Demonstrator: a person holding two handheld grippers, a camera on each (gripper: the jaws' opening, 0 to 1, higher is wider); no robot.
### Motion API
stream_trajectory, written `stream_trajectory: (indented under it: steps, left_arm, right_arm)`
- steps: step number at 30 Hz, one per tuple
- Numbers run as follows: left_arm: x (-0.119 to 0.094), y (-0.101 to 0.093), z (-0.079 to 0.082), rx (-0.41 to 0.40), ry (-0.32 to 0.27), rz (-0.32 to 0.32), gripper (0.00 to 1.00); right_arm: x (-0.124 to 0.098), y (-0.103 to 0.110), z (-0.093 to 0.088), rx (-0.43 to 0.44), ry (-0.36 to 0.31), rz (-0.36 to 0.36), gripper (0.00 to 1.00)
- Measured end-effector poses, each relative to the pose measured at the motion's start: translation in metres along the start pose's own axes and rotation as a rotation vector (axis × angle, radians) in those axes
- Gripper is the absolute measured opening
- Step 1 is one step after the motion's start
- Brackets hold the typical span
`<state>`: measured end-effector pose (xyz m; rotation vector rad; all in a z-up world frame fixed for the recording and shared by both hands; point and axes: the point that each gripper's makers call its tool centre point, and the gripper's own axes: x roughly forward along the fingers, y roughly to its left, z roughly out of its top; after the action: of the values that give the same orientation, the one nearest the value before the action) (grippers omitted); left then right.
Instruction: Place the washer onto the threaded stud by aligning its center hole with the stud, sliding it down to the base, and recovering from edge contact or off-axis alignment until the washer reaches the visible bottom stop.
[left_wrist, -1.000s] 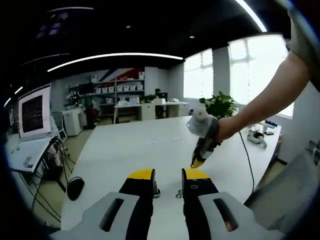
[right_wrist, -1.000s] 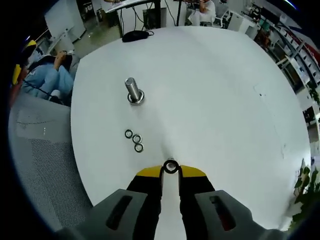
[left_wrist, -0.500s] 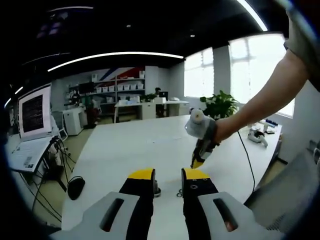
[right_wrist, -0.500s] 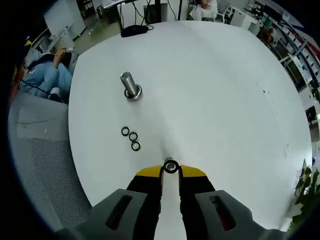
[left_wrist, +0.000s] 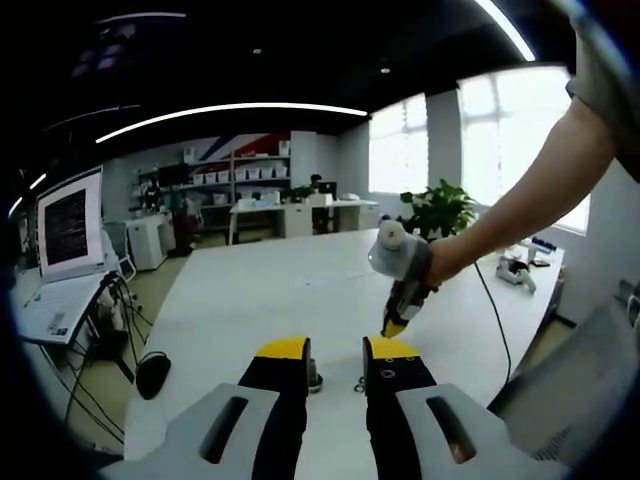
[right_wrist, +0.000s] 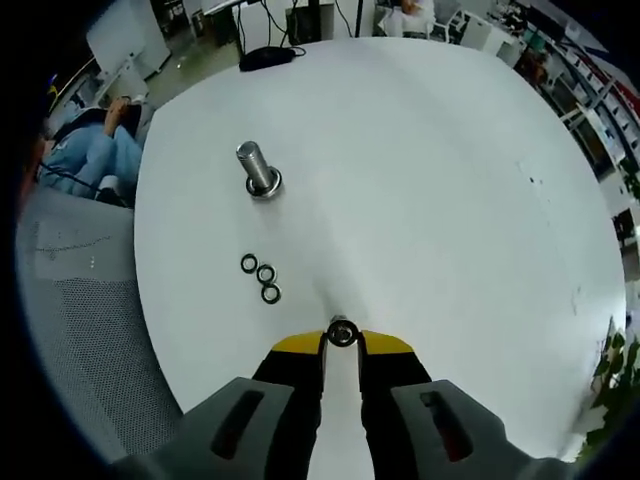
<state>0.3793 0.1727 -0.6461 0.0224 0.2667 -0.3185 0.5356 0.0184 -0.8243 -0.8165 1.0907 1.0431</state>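
Observation:
In the right gripper view my right gripper is shut on a small metal washer pinched at its yellow tips, held above the white table. The threaded stud stands upright on its round base to the upper left, well apart from the held washer. Three loose washers lie in a short row between the stud and the gripper. In the left gripper view my left gripper is open with nothing between its fingers; the stud's base peeks out beside the left finger. The right gripper hangs ahead over the table, held by a hand.
A grey mesh chair stands at the table's left edge. A black mouse lies at the far edge. A laptop and monitor sit to the left, a plant behind the table. A person in blue sits nearby.
The right gripper has shifted slightly with the washer in its tips, so the stud and loose washers sit a little higher and further left in its view. The left gripper has not moved.

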Motion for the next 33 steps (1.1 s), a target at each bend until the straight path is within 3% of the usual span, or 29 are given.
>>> stream_trajectory:
  steps: [18, 33]
  left_arm:
    - [-0.001, 0.0, -0.001, 0.004, 0.001, 0.001, 0.18]
    - [0.0, -0.001, -0.001, 0.002, 0.0, -0.007, 0.18]
  right_arm:
    - [-0.006, 0.002, 0.0, 0.022, -0.034, -0.02, 0.16]
    - [0.004, 0.014, -0.022, 0.07, -0.012, -0.002, 0.17]
